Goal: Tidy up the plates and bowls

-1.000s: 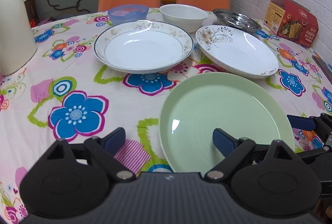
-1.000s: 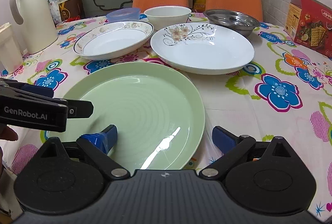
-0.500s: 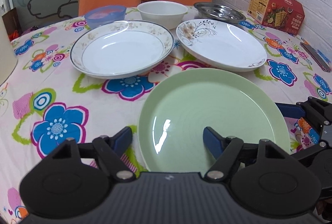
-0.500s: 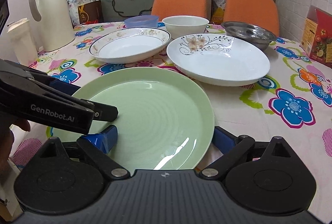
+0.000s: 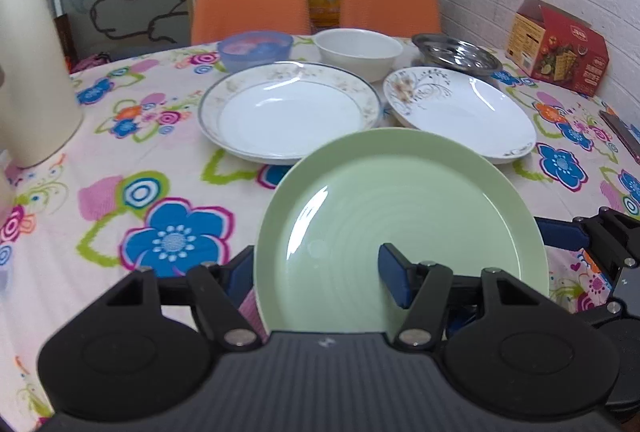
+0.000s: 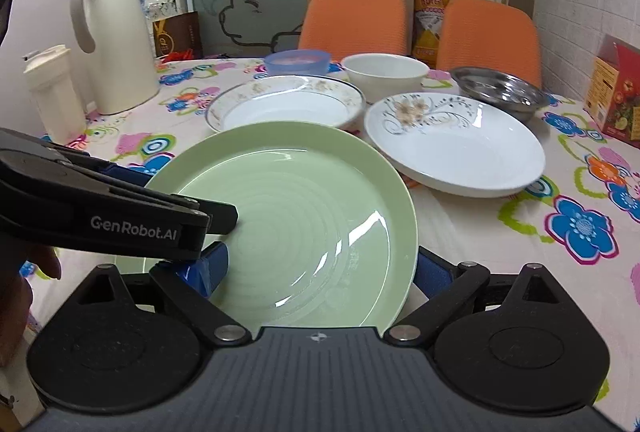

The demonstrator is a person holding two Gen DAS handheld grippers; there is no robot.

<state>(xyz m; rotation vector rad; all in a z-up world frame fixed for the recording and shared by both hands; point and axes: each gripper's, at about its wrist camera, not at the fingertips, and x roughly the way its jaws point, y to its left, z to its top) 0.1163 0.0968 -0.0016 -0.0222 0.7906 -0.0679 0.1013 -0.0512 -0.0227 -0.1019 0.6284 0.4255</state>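
Your left hand-held gripper (image 5: 316, 272) straddles the left rim of the green plate (image 5: 400, 216): one blue pad sits outside the rim at lower centre-left, the other rests over the plate's inner face. Whether the pads actually pinch the rim, you cannot tell. Your right hand-held gripper (image 6: 320, 268) brackets the same plate's right rim, one pad inside at lower left, one outside at lower right; contact also not resolvable. In the right wrist view the left tool crosses the frame from the left edge, over the plate.

The green plate fills the lower centre of both views, and its far edge overlaps the near rim of the gold-trimmed plate (image 5: 290, 112). The vine-patterned plate (image 5: 460, 112) lies just beyond, upper right. Behind these, at upper centre: blue bowl (image 5: 256, 48), white bowl (image 5: 358, 50), steel dish (image 5: 456, 56).

Open room: the floral worktop (image 5: 120, 192) is bare across the left middle of the left wrist view, up to the white flask (image 5: 28, 72) at the left edge. On the right, a red box (image 5: 558, 46) and a dark flat object (image 5: 622, 132) stand near the worktop's edge.

Against 0.5 s ago: the plate's far edge then lay short of the gold-trimmed plate; now it covers that rim, and the left pads stand closer to the plate's rim.
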